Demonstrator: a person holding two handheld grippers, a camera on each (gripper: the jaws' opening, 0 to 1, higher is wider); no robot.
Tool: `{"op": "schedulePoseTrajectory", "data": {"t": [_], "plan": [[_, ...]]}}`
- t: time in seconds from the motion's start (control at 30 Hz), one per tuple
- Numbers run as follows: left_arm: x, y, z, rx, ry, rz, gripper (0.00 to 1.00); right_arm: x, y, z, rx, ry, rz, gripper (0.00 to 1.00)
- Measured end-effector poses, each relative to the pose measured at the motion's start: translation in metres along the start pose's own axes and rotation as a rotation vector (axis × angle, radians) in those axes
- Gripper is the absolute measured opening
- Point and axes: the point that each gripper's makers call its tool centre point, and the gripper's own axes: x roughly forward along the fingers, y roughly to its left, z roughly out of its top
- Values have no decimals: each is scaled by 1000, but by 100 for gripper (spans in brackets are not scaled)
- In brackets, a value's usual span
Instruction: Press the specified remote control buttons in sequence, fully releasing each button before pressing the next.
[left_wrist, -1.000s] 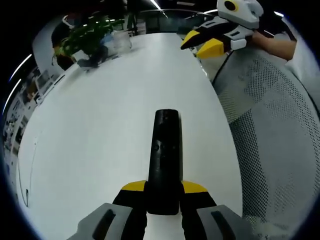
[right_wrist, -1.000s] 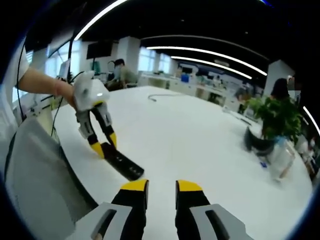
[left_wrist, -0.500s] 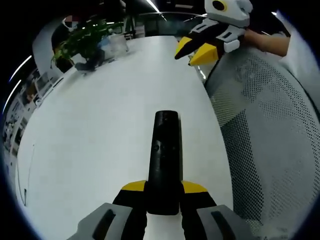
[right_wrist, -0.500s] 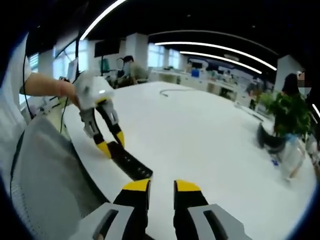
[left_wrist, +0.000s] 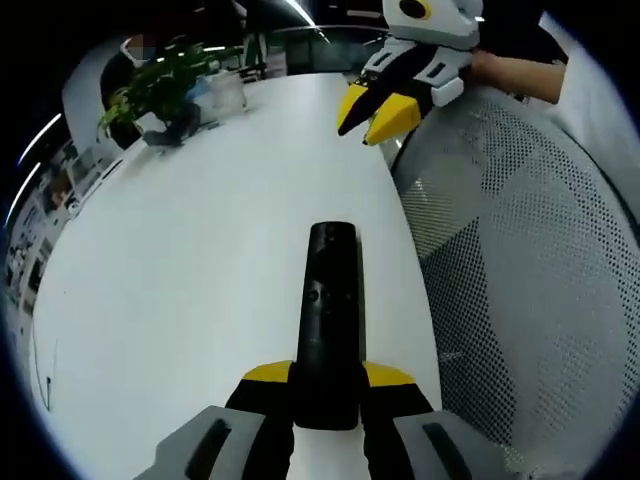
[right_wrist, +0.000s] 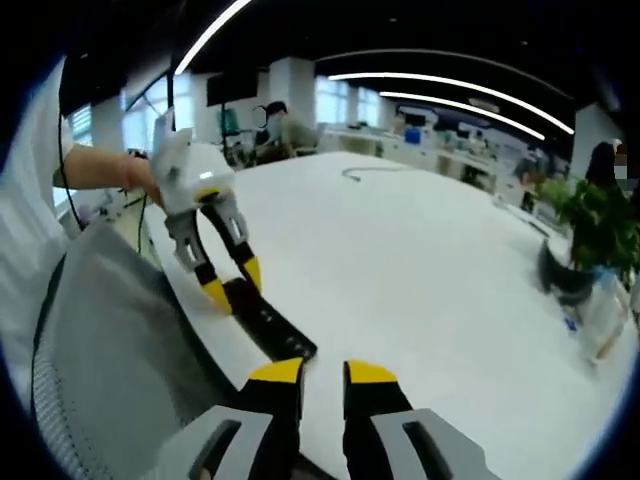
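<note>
In the left gripper view, the left gripper (left_wrist: 328, 385) has its jaws clamped on the near end of a black remote control (left_wrist: 330, 322), which reaches straight ahead from them over the white worktop (left_wrist: 190, 280). The right gripper (left_wrist: 380, 100) hangs far ahead, to the right (its yellow tips nearly together). In the right gripper view, the right gripper (right_wrist: 323, 385) shows a narrow gap between its jaws; just ahead and left, the remote control (right_wrist: 268, 320) sits in the left gripper (right_wrist: 230, 285), beside a mesh chair back (right_wrist: 110, 370).
</note>
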Motion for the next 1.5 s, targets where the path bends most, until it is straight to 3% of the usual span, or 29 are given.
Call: {"op": "schedulePoseTrajectory", "data": {"t": [0.2,0.4,0.57,0.77,1.5], "plan": [[0,-8,0,-4,2,1,24,2,16,-4,-10,44,96,11],[0,-11,0,-14,1,7,24,6,23,-4,-43,94,141,9],[0,-11,0,-35,-7,14,24,13,25,-6,-90,144,172,4],[-1,-11,-1,-68,-57,27,24,23,23,-4,-102,183,203,0],[-1,-11,-1,-37,-77,12,24,54,26,-18,-244,340,308,0]]}}
